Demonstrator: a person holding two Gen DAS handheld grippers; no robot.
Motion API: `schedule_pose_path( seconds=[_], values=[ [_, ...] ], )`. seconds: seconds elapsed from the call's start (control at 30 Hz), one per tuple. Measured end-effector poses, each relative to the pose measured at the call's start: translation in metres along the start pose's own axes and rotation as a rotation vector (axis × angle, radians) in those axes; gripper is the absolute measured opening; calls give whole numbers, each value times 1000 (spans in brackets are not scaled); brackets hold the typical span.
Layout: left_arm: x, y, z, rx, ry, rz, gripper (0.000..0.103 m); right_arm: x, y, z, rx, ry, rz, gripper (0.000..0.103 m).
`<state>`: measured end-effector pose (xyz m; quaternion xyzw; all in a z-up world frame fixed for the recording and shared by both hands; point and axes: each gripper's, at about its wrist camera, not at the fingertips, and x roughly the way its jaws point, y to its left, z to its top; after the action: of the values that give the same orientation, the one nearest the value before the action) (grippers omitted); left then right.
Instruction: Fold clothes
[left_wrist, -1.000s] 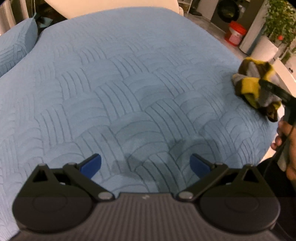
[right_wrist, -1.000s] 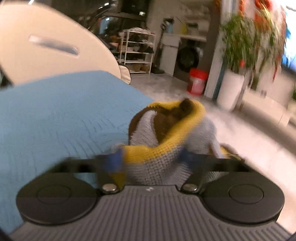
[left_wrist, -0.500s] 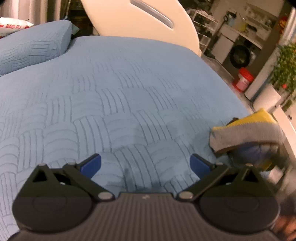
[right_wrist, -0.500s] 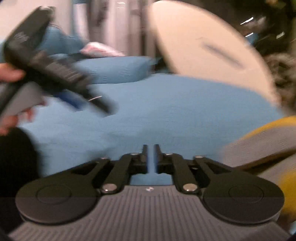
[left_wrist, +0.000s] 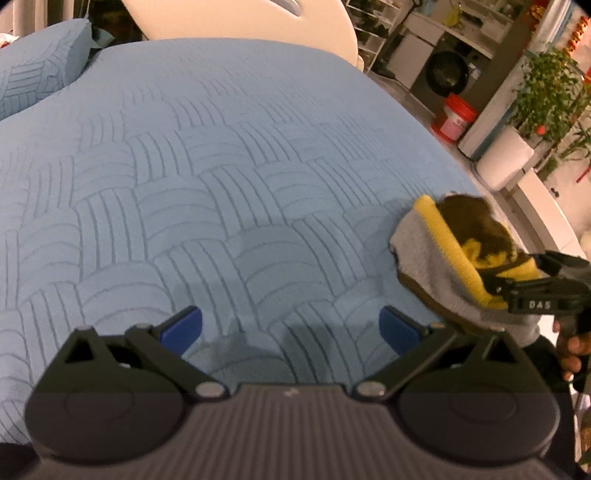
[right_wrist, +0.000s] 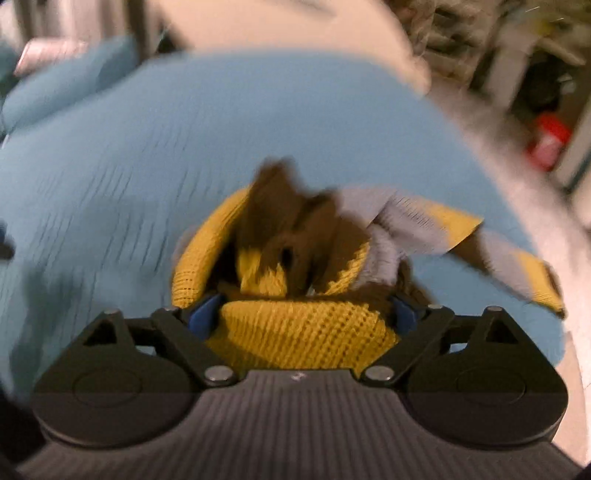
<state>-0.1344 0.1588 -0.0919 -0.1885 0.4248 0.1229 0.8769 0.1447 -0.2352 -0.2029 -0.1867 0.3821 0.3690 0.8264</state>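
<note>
Blue quilted bed (left_wrist: 229, 177) fills your left view; your left tongs (left_wrist: 290, 328) gape empty at lower centre, the knit garment (left_wrist: 439, 258) bunched at right. Right view: your right tongs (right_wrist: 303, 312), just opened wide, straddle that garment (right_wrist: 306, 332) at centre.

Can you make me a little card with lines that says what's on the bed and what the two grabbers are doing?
Bed: blue patterned cover
Clothes: one crumpled yellow, grey and brown sweater, near the bed's edge
Left gripper: open, empty, over bare cover
Right gripper: jaws have just been opening, sweater between them
</note>
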Motion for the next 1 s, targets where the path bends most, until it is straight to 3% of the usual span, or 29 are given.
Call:
schedule_pose_path(
  seconds=[0.07,0.1,0.13,0.17,0.2,0.27,0.3,0.37,0.4,0.43,0.47,0.5,0.57,0.67,0.8,0.83,0.9,1.0],
  values=[
    [-5,5,1,-21,-42,9,103,-30,1,22,110,-136,144,10],
    [-10,7,2,-34,-63,9,103,-41,-5,21,159,-171,221,8],
    [-18,15,5,-60,-96,5,103,-58,-8,28,244,-249,365,3],
    [-25,20,7,-81,-124,0,103,-80,3,42,263,-381,433,3],
    [-30,23,8,-92,-141,-4,103,-96,12,51,237,-474,424,3],
    [-41,32,12,-109,-167,-9,103,-118,16,66,171,-594,298,4],
    [-41,32,12,-110,-165,-10,103,-120,24,69,150,-603,258,10],
    [-39,34,9,-113,-147,-18,103,-104,35,83,14,-512,51,39],
    [-34,31,6,-113,-126,-31,103,-96,26,85,-8,-464,38,67],
    [-29,27,3,-110,-106,-47,103,-81,20,79,-14,-349,90,79],
    [-25,24,0,-104,-85,-67,103,-65,14,72,-21,-232,142,78],
    [-21,21,-2,-98,-69,-82,103,-60,10,69,0,-185,193,77],
    [-15,14,-3,-82,-59,-91,103,-39,2,49,149,-27,422,77],
    [-13,5,3,-59,-87,-87,103,-6,7,26,330,72,525,79],
    [-22,8,16,-73,-142,-51,103,16,53,-8,426,66,557,79],
    [-24,10,16,-80,-150,-41,103,15,77,-10,343,46,647,80],
    [-23,19,13,-116,-127,-27,103,15,84,-28,255,47,710,80],
    [-10,28,8,-177,-48,-48,103,2,88,-30,104,-20,735,79]
  ],
)
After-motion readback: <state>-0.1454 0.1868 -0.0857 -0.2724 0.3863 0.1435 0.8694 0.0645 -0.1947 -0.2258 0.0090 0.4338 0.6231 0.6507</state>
